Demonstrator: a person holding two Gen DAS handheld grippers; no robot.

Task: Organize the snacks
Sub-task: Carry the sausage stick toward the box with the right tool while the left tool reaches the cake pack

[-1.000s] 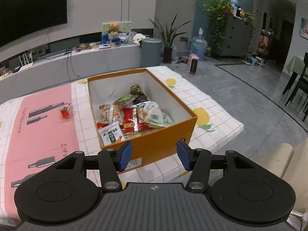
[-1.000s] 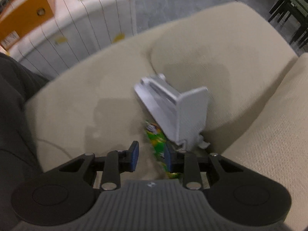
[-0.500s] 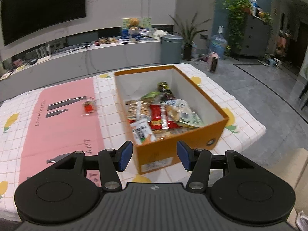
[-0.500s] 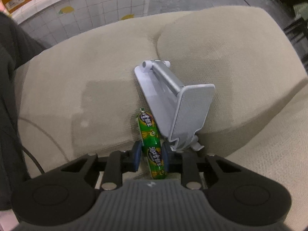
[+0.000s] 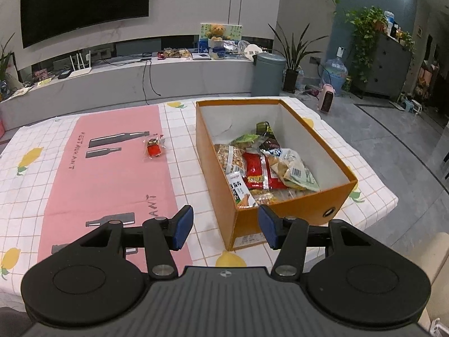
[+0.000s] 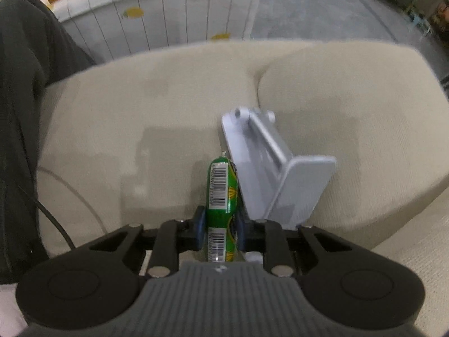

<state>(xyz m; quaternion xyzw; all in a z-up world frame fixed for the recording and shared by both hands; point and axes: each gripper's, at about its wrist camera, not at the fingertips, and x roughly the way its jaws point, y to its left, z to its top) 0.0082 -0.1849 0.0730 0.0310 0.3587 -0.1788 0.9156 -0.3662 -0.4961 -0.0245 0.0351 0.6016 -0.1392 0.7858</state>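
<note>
My right gripper [image 6: 218, 229] is shut on a green sausage-shaped snack [image 6: 221, 188] with a barcode, held just above the beige sofa cushion [image 6: 157, 106]. My left gripper [image 5: 226, 226] is open and empty, hovering above the near edge of the table, in front of the orange box [image 5: 297, 210]. The box holds several snack packets [image 5: 261, 165]. A small red snack packet [image 5: 153, 149] lies on the pink mat [image 5: 112, 163] left of the box.
A grey folding stand [image 6: 275, 168] lies on the sofa right beside the green snack. The table has a white checked cloth [image 5: 185, 146]; its draped edge shows in the right wrist view [image 6: 174, 8]. A dark-clothed leg [image 6: 25, 84] is at the left.
My right gripper closed on the green snack and lifted it a little off the cushion. My left gripper swung left, so the box now sits to the right in its view.
</note>
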